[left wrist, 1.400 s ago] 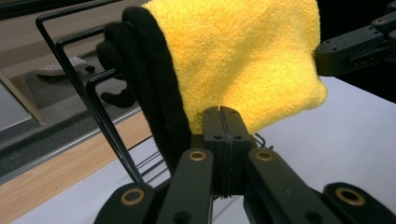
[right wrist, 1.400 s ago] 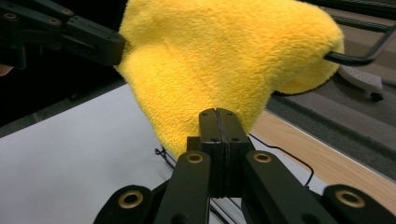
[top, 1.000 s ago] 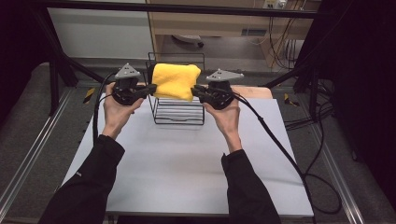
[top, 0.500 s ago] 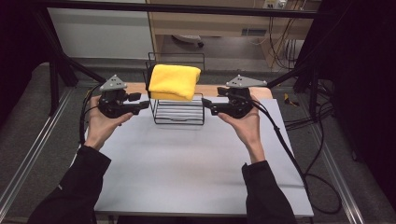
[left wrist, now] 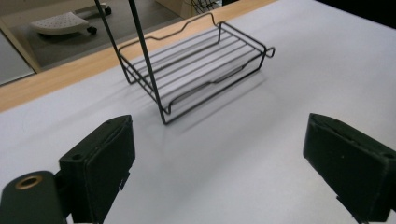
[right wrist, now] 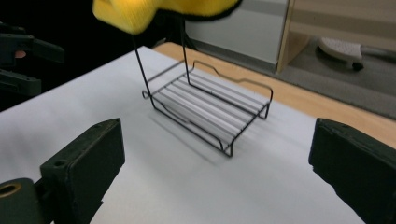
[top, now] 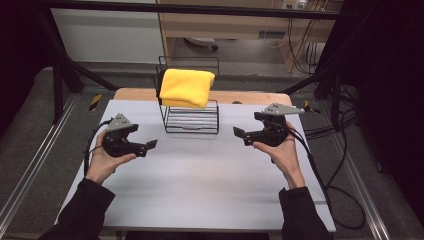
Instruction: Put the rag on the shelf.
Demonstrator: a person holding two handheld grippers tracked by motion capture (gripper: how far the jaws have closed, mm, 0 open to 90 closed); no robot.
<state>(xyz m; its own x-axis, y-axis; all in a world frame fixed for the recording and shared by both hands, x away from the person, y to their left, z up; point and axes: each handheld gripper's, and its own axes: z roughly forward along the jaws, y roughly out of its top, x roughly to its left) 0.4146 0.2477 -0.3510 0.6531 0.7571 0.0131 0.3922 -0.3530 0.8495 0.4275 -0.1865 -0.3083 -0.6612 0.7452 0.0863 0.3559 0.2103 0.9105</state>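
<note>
Right now a yellow towel (top: pixel 187 88) is lying folded over the top rail of a black wire rack (top: pixel 192 118), which is standing on the white table (top: pixel 200 185) at about 12 o'clock from the person. In the high view the towel is hiding the rail it is hanging on and part of the rack's upright frame. The rack's lower shelf is sitting bare, with the table showing through its wires.

The left gripper (top: pixel 150 145) is hovering at 9 o'clock from the rack, held in the left hand (top: pixel 102 161), with its jaws standing wide apart and holding nothing. In the left gripper view the rack (left wrist: pixel 196 65) is lying ahead between the two jaws; the uprights are running off the top edge, so the towel is cut out of that view.

The right gripper (top: pixel 239 134) is hovering at 3 o'clock from the rack, held in the right hand (top: pixel 282 152), jaws likewise spread wide and empty. In the right gripper view the rack (right wrist: pixel 210 105) is sitting between the jaws and only the towel's (right wrist: pixel 159 11) lower edge is showing, cropped at the top. At that view's left edge the other gripper (right wrist: pixel 23 58) is appearing as a dark shape, hard to make out against the black background
</note>
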